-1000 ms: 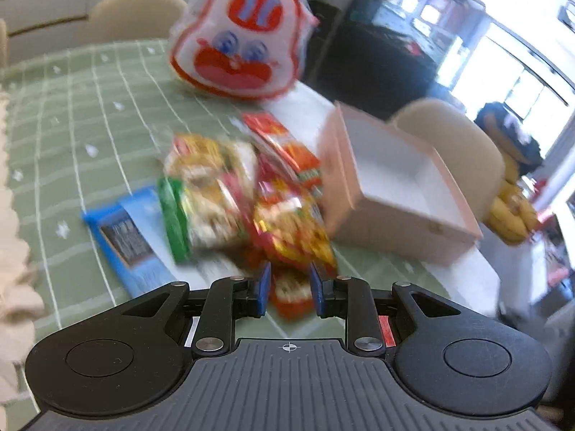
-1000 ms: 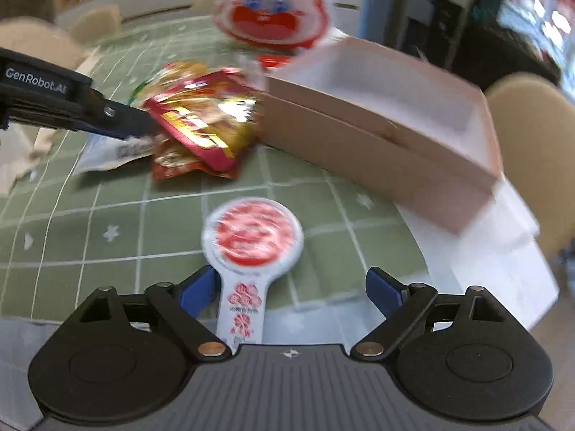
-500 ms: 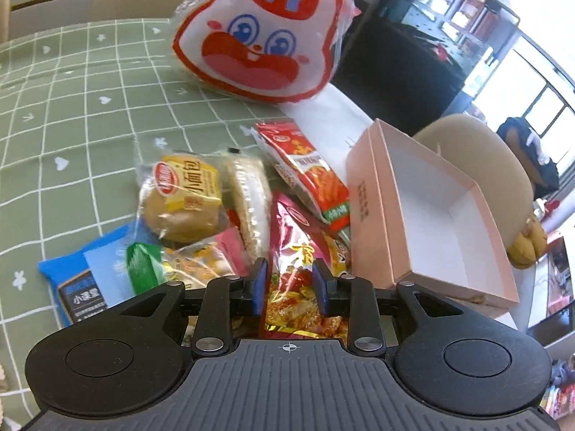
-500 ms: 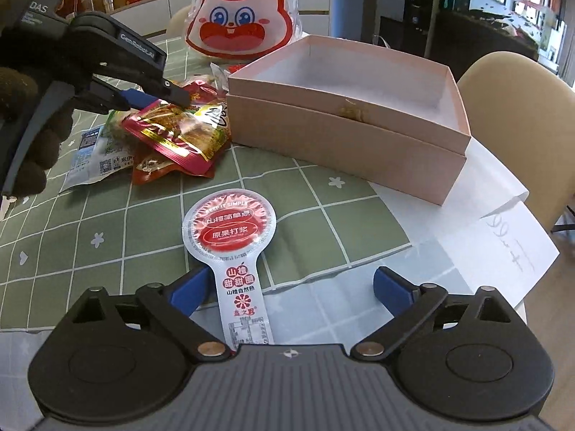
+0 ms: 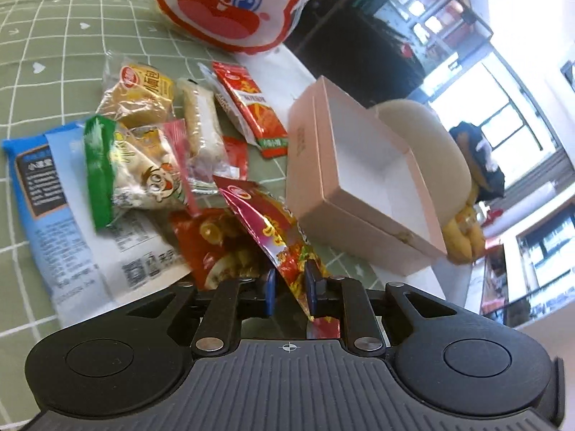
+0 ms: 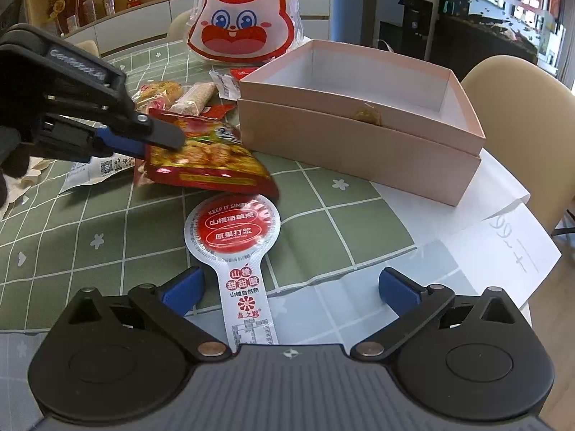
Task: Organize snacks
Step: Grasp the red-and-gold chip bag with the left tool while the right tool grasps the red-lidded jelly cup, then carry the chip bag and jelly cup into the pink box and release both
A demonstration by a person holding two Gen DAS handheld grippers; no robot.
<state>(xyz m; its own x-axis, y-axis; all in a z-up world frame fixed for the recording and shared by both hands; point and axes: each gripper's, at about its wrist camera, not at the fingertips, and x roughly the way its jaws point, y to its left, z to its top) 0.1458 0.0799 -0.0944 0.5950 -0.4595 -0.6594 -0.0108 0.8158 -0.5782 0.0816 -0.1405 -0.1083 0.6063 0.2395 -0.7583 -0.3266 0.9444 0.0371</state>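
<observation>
My left gripper (image 5: 290, 292) has a shiny red snack packet (image 5: 280, 237) between its jaws, which are closing; the pads pinch its near end. In the right wrist view the left gripper (image 6: 143, 136) holds that packet (image 6: 212, 158) by a corner, tilted just above the green checked cloth. The open pink box (image 5: 345, 215) stands empty to the right of it. My right gripper (image 6: 289, 282) is opening wide over the table. A round red-and-white lollipop-shaped packet (image 6: 231, 228) lies flat between its fingers, untouched.
Several loose snack packets (image 5: 143, 165) lie in a pile left of the pink box (image 6: 359, 147), with a blue packet (image 5: 39, 194) at the far left. A big bunny-face bag (image 6: 240, 25) stands behind. White paper (image 6: 503, 244) lies under the box; a beige chair (image 6: 517, 107) is beyond the edge.
My left gripper has dropped lower and rolled, and its jaws have closed onto the red packet, lifting one end. My right gripper's jaws have spread wider around the lollipop-shaped packet.
</observation>
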